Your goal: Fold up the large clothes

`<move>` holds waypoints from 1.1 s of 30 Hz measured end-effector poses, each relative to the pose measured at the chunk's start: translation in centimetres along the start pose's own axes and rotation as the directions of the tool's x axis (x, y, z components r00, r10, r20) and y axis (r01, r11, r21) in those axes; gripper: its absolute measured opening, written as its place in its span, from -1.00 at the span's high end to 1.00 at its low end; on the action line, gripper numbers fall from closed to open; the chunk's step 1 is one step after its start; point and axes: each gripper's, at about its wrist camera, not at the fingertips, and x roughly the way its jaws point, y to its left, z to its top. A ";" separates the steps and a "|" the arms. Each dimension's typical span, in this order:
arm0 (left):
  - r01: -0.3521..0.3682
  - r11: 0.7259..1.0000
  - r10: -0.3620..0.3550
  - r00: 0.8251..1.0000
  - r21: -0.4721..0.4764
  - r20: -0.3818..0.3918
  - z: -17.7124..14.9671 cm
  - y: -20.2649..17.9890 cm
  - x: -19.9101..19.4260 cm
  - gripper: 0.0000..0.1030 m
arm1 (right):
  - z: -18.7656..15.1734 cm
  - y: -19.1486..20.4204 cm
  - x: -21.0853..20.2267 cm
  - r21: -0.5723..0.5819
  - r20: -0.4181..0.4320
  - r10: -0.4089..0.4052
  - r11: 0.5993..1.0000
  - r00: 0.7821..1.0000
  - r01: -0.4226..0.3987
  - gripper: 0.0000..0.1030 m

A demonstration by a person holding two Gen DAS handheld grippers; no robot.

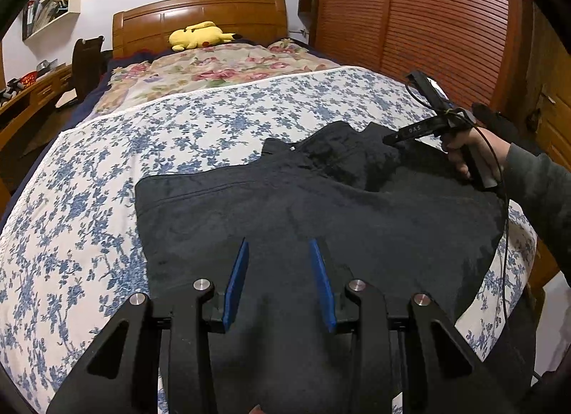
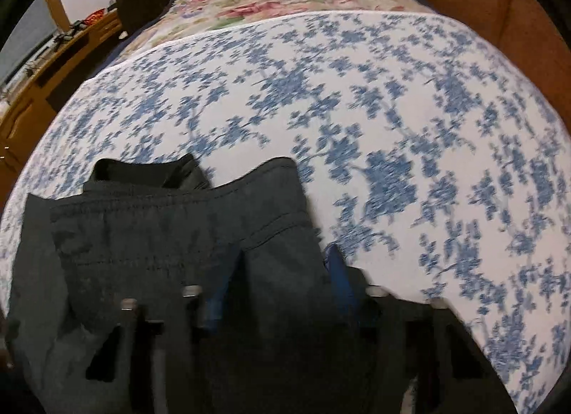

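A dark garment [image 1: 285, 207] lies spread flat on the bed's blue-flowered sheet [image 1: 178, 136]. My left gripper [image 1: 279, 246] hovers over its near part, blue pads apart, nothing between them. At the garment's far right, a hand [image 1: 464, 150] holds my right gripper [image 1: 387, 139] with its tip down at a raised fold. In the blurred right wrist view the right gripper [image 2: 283, 251] stands with its pads well apart over the garment [image 2: 160, 235], dark cloth showing between them. Whether the pads touch the cloth is unclear. The hem and waistband lie just ahead of the fingers.
Beyond the garment the flowered sheet [image 2: 392, 111] is bare up to a rose-patterned quilt [image 1: 221, 64]. A yellow plush toy [image 1: 200, 36] rests at the wooden headboard. A slatted wooden wardrobe [image 1: 410, 14] stands along the right side, and a desk [image 1: 21, 93] along the left.
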 end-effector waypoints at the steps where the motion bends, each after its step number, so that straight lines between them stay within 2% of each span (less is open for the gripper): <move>1: 0.002 1.000 -0.002 1.000 0.001 -0.002 0.1 -0.2 0.2 0.28 | 0.0 -0.2 0.0 -0.010 0.000 0.000 1.000 1.000 0.000 0.57; 4: 0.007 1.000 -0.007 1.000 0.006 -0.011 0.2 -0.6 0.6 0.28 | 0.2 0.1 -0.5 -0.057 0.039 -0.020 0.998 0.999 0.022 0.81; 7: 0.009 1.000 -0.009 1.000 0.012 -0.015 0.2 -0.9 1.0 0.28 | 0.5 -0.2 -2.1 -0.048 0.135 -0.056 0.997 0.989 0.063 0.85; 9: 0.011 1.000 -0.011 1.000 0.019 -0.018 0.2 -1.3 1.1 0.28 | 0.6 -0.8 -3.2 -0.010 0.196 -0.132 0.991 0.972 0.137 0.85; 12: 0.012 1.000 -0.012 1.000 0.023 -0.022 0.2 -1.5 1.3 0.28 | 0.7 -1.9 -2.5 0.040 0.171 -0.206 0.978 0.963 0.202 0.85; 15: 0.011 1.000 -0.010 1.000 0.025 -0.025 0.2 -1.7 1.3 0.28 | 0.4 -2.2 -1.3 0.040 0.115 -0.211 0.977 0.971 0.208 0.85; 17: 0.011 1.000 -0.011 1.000 0.023 -0.024 0.2 -1.6 1.3 0.28 | 0.1 -2.4 -1.4 0.044 0.116 -0.213 0.977 0.970 0.209 0.71; 20: 0.012 1.000 -0.012 1.000 0.025 -0.021 0.2 -1.7 1.2 0.28 | -0.1 -2.0 -2.6 0.036 0.139 -0.215 0.977 0.967 0.212 0.28; 21: 0.013 1.000 -0.012 1.000 0.026 -0.019 0.2 -1.7 1.1 0.28 | -0.6 -1.5 -3.5 0.028 0.152 -0.199 0.980 0.968 0.197 0.05; 22: 0.013 1.000 -0.013 1.000 0.027 -0.018 0.2 -1.7 1.1 0.28 | -1.1 -0.8 -4.5 0.017 0.162 -0.179 0.984 0.970 0.179 -0.07; 25: 0.015 0.999 -0.015 1.000 0.031 -0.013 0.2 -1.9 0.8 0.28 | -3.8 1.0 -7.2 -0.044 0.179 -0.117 0.991 0.977 0.127 -0.09; 28: 0.018 0.999 -0.017 1.000 0.037 -0.011 0.2 -2.1 0.7 0.28 | -8.0 2.7 -9.3 -0.100 0.175 -0.081 0.990 0.981 0.100 -0.09; 31: 0.023 0.999 -0.023 1.000 0.043 -0.010 0.1 -2.5 0.6 0.28 | -12.1 4.0 -11.1 -0.169 0.167 -0.066 0.981 0.984 0.095 -0.09; 33: 0.028 0.998 -0.028 1.000 0.051 -0.009 0.1 -2.9 0.5 0.28 | -14.4 3.7 -11.8 -0.172 0.149 -0.065 0.981 0.987 0.091 -0.09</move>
